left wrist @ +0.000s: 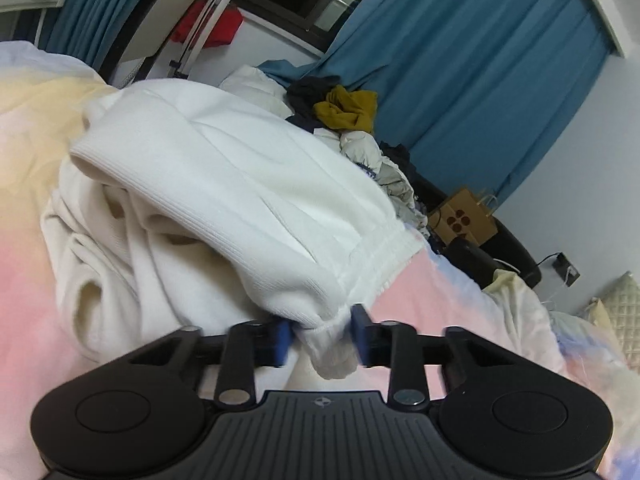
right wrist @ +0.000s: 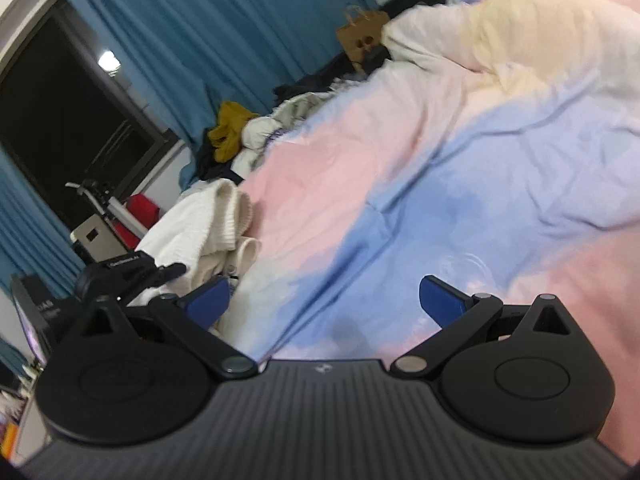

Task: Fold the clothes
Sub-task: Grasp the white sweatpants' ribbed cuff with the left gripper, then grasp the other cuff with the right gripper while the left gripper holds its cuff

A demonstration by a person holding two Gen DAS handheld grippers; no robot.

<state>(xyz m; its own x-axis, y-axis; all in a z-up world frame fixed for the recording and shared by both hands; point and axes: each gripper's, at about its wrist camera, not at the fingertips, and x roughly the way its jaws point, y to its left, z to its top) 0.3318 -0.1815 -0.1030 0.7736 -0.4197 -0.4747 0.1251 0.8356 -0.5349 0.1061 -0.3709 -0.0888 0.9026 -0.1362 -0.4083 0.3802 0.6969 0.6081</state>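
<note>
A white knitted garment (left wrist: pixel 224 184) lies bunched on the pastel pink, blue and yellow bedspread (left wrist: pixel 24 248). My left gripper (left wrist: pixel 322 334) is shut on a corner of its elastic hem, with the cloth pinched between the blue pads. The garment also shows in the right wrist view (right wrist: pixel 200 224) at the left, with the left gripper's black body in front of it. My right gripper (right wrist: pixel 324 304) is open and empty above the blue and pink bedspread (right wrist: pixel 400 184), to the right of the garment.
A pile of other clothes (left wrist: pixel 348 120), mustard, dark and grey, lies at the bed's far edge; it also shows in the right wrist view (right wrist: pixel 240 136). Blue curtains (left wrist: pixel 480 80), a brown paper bag (left wrist: pixel 464 220), a dark window (right wrist: pixel 60 120) and a red item (left wrist: pixel 212 28) stand beyond.
</note>
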